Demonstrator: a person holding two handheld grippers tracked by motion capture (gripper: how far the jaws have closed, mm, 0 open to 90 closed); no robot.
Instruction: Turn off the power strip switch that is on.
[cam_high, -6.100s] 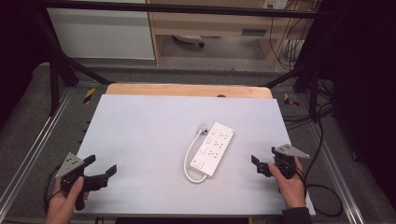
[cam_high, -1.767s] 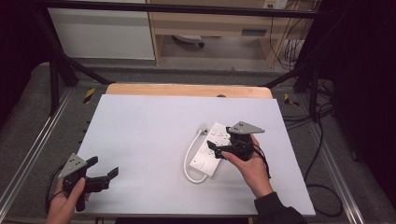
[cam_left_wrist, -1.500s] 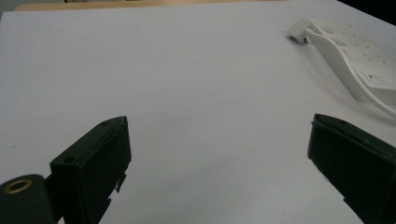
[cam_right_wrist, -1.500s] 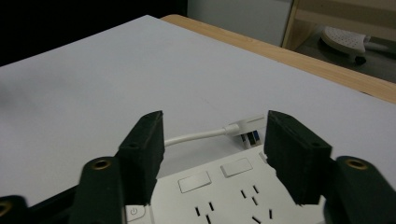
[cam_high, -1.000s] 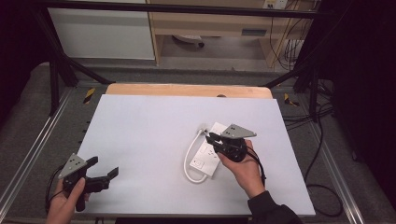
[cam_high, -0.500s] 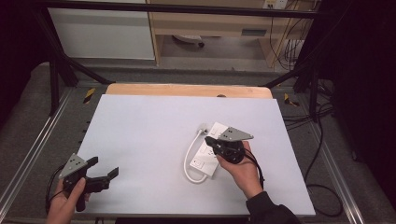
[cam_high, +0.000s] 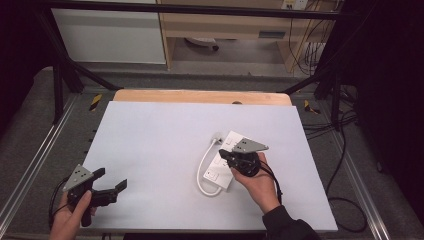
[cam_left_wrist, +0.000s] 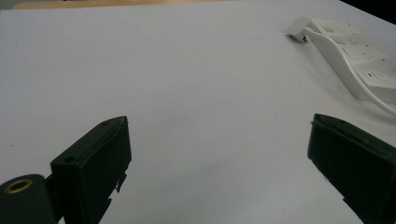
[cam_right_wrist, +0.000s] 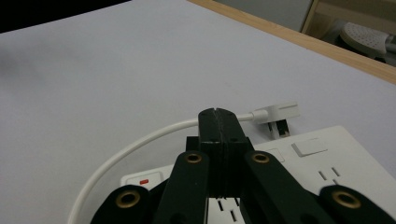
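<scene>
So far nothing looks finished: right tool (cam_high: 231, 156) sits jaws closed over the white plastic multi-socket power strip (cam_high: 222, 171) with looped white cord, right of tabletop (cam_high: 150, 135) centre, gripping nothing visible; left tool (cam_high: 111, 183) idles wide open near-left.

Surface (cam_high: 150, 150): pale grey-white, plain; light wood strip along far edge. Power strip (cam_right_wrist: 327, 177): white, small red mark at one end; cable (cam_high: 201, 170) and plug (cam_right_wrist: 280, 113) white. Both grippers black, brass-coloured screws, grey top plates.
</scene>
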